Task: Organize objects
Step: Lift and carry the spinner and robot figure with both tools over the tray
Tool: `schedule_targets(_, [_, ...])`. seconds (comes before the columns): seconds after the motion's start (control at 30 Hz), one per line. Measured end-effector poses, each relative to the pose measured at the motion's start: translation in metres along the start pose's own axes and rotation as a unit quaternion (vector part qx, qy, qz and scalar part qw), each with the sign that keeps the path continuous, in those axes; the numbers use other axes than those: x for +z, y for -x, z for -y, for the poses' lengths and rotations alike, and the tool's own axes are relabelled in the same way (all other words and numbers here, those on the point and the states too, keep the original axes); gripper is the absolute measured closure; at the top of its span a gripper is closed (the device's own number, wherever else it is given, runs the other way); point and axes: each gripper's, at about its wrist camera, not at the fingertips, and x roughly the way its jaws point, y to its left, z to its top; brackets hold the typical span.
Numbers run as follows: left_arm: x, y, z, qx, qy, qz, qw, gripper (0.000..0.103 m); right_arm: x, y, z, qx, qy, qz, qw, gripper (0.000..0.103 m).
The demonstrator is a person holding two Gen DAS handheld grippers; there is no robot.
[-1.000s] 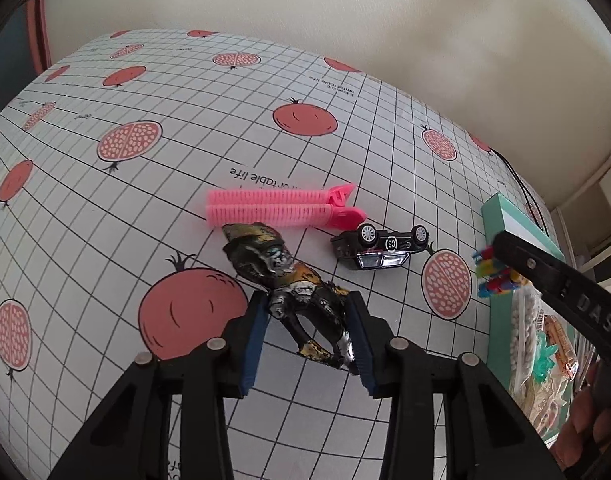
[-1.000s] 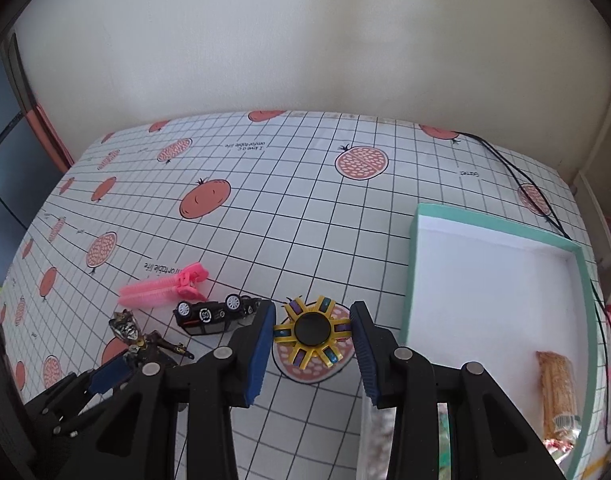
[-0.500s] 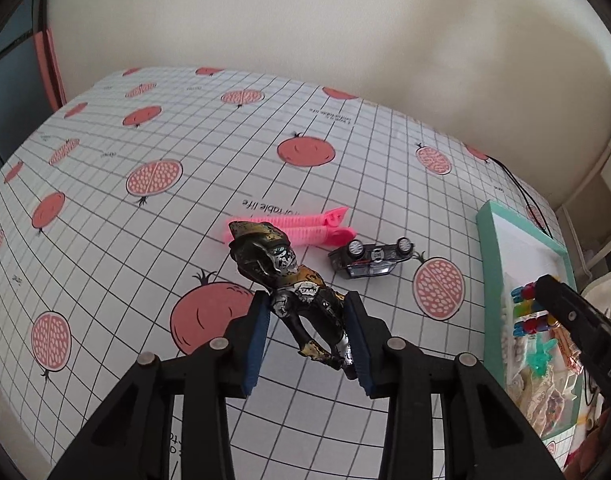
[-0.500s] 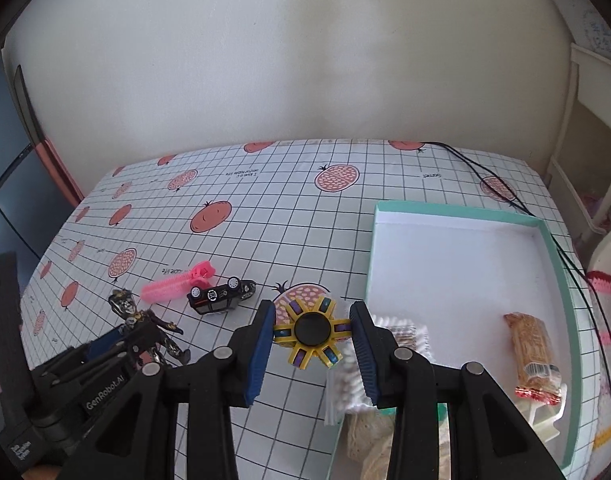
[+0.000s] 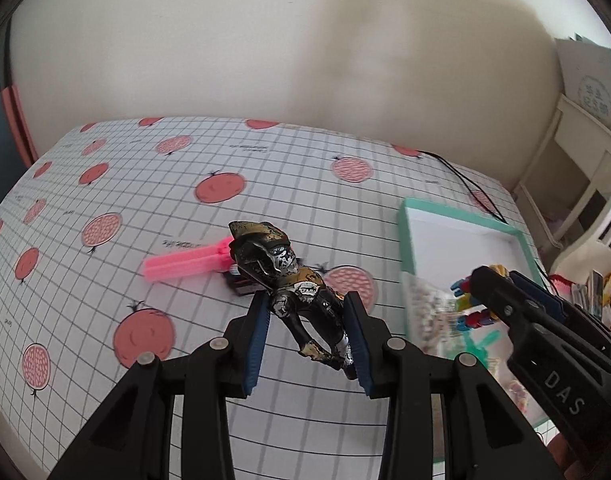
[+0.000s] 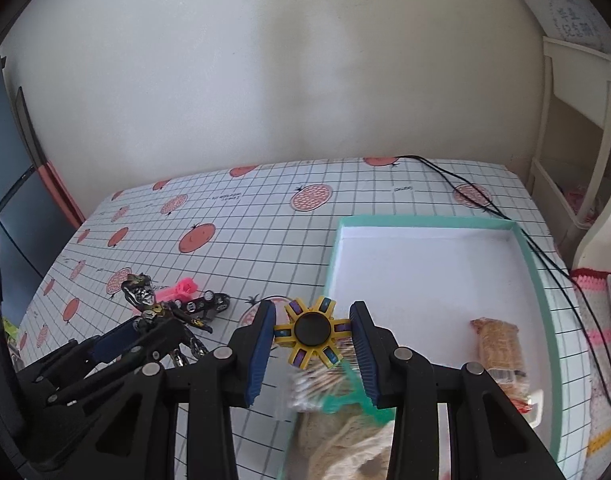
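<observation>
Table (image 6: 265, 216) covered in a white grid cloth with red pomegranate prints, against a plain wall. Teal-rimmed white box (image 6: 425, 222) sits on its right part; inside, a wrapped snack bar (image 6: 495, 340) near the right wall, plus blurred cotton swabs and mesh-like stuff at the near end, can't tell more. Black cable (image 6: 485, 200) runs across the table behind the box. Left gripper (image 5: 307, 334) jaws narrowed onto a black-gold-silver action figure (image 5: 281, 276), gripped at the torso and legs, head pointing away, lifted above the cloth. Right gripper (image 6: 313, 338) clamps a yellow fidget spinner (image 6: 311, 330) with black centre, held in the air over the box's near left corner. Pink hair clip (image 5: 185, 260) lies flat on the cloth, a black toy car (image 6: 207, 303) just beside its hinge end.
</observation>
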Motion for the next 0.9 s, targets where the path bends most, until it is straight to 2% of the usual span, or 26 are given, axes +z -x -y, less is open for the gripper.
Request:
schedule_targets(0.17, [-0.001, 0.006, 0.035, -0.017, -0.032, 0.008, 0.9993, 0.063, -0.003, 0.002, 0.033, -0.020, -0.014, 0.002, 1.000, 0.062])
schedule_targets(0.4, [-0.002, 0.005, 0.068, -0.035, -0.040, 0.001, 0.9986, 0.063, -0.006, 0.005, 0.072, -0.047, -0.034, 0.000, 0.998, 0.062])
schedule_targets(0.57, [0.001, 0.005, 0.085, -0.055, -0.030, 0.001, 0.9980, 0.063, -0.006, 0.011, 0.090, -0.059, -0.048, 0.009, 0.997, 0.062])
schedule_targets(0.7, [-0.004, 0.005, 0.101, -0.076, -0.049, 0.004, 0.9958, 0.063, -0.006, 0.013, 0.100, -0.064, -0.060, 0.011, 0.996, 0.062])
schedule_targets(0.9, [-0.013, -0.003, 0.110, -0.106, -0.056, -0.021, 0.9926, 0.063, -0.010, 0.011, 0.106, -0.074, -0.058, 0.004, 0.996, 0.062])
